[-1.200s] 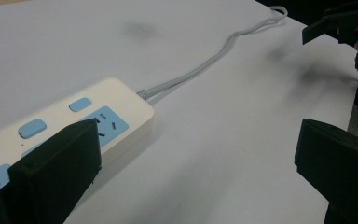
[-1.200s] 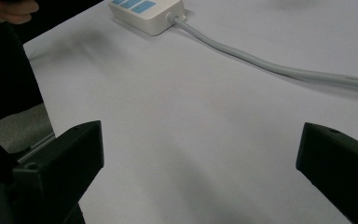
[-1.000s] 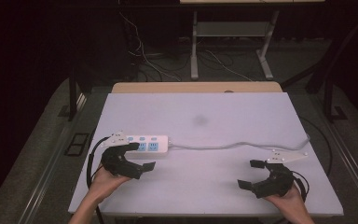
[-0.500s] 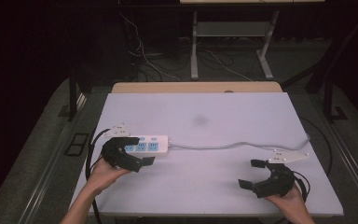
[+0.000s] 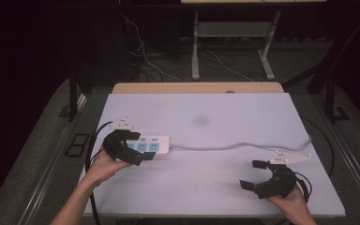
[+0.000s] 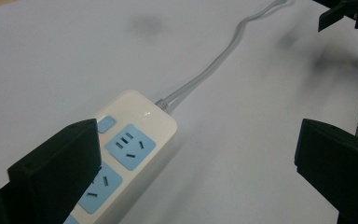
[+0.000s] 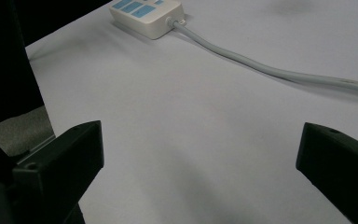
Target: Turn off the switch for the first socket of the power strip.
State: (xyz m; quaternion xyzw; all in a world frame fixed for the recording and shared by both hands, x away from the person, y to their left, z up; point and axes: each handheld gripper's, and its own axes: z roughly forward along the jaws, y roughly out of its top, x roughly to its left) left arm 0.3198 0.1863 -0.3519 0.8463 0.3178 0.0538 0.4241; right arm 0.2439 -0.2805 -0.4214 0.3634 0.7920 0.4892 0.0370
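White table (image 5: pixel 225 117), lit, dark floor around it. Grey cable (image 5: pixel 243 146) runs across the table from the right edge toward the left, ending in a white power strip (image 5: pixel 152 145) with blue sockets, lying flat near the left edge. Left gripper (image 5: pixel 138 147) sits over the strip's left end; its jaws spread wide, one jaw above the sockets, the other off to the side over bare table, nothing clamped. In the left gripper view the power strip (image 6: pixel 126 154) lies partly beneath the near jaw. Right gripper (image 5: pixel 253 174) hovers near the front right corner, well apart from the strip, jaws parted, grasping nothing.
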